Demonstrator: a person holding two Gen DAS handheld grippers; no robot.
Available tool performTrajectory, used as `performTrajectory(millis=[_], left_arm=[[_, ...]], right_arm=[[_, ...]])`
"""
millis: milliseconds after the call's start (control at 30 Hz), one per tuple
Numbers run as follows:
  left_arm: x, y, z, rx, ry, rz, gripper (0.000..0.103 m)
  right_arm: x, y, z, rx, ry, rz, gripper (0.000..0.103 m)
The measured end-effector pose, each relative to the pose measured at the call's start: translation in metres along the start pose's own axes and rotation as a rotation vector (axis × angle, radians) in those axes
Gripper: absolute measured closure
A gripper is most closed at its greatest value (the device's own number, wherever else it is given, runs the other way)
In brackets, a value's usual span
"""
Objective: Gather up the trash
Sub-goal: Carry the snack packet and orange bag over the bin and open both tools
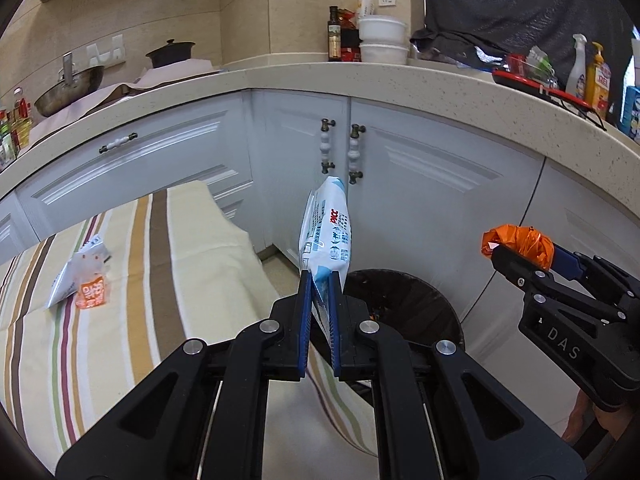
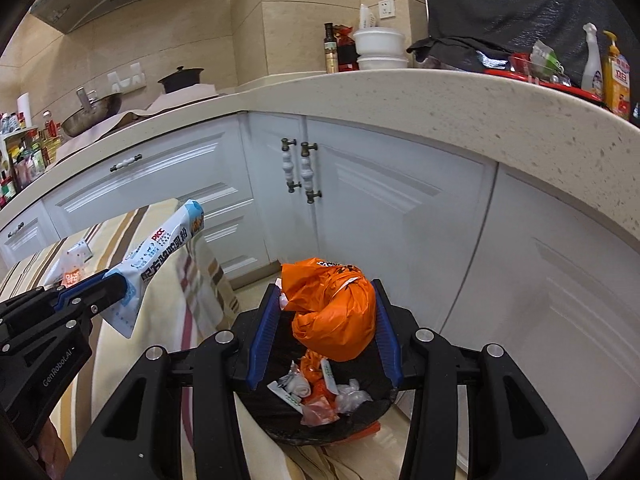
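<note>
My left gripper (image 1: 320, 280) pinches a white-and-blue printed plastic pouch (image 1: 326, 232) beside the dark round trash bin (image 2: 320, 420), while my right gripper (image 2: 326, 300) clamps a crumpled orange plastic bag (image 2: 332, 312) above it.

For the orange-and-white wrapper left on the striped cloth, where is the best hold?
Probably the raised white upper end of the orange-and-white wrapper, approached from above with fingers across its thin width. It lies crumpled on the striped cloth; the orange lower end looks flatter, harder to get under.
</note>
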State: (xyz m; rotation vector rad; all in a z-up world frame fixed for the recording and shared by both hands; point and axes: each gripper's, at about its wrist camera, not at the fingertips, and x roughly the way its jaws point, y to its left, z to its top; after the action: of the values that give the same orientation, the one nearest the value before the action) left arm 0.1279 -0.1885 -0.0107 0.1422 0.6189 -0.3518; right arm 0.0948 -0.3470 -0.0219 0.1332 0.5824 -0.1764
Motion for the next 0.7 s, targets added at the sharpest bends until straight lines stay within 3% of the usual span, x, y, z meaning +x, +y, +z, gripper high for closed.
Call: performTrajectory(millis=[267, 367, 433, 500, 567, 700], left_arm=[[0.020, -0.019, -0.002, 0.025, 0.032, 0.002, 0.095], [0.034, -0.024, -0.001, 0.032, 0.065, 0.002, 0.093], [0.042, -0.025, -0.001, 0.027, 0.082, 0.005, 0.089], [0.046, -0.027, 0.000, 0.028, 0.091, 0.004, 0.075], [0.045, -0.026, 0.002, 0.023, 0.079, 0.006, 0.068], [0.045, -0.026, 0.002, 0.022, 0.079, 0.007, 0.064]], right_arm=[[0.012, -0.013, -0.005, 0.017, 0.004, -0.003, 0.057], [0.022, -0.017, -0.006, 0.023, 0.002, -0.016, 0.046], [0.027, -0.019, -0.006, 0.028, 0.001, -0.025, 0.044], [0.032, -0.021, -0.007, 0.032, 0.015, -0.028, 0.044], [0.032, -0.021, -0.008, 0.033, 0.016, -0.029, 0.044], [0.030, -0.020, -0.009, 0.033, 0.017, -0.031, 0.044]])
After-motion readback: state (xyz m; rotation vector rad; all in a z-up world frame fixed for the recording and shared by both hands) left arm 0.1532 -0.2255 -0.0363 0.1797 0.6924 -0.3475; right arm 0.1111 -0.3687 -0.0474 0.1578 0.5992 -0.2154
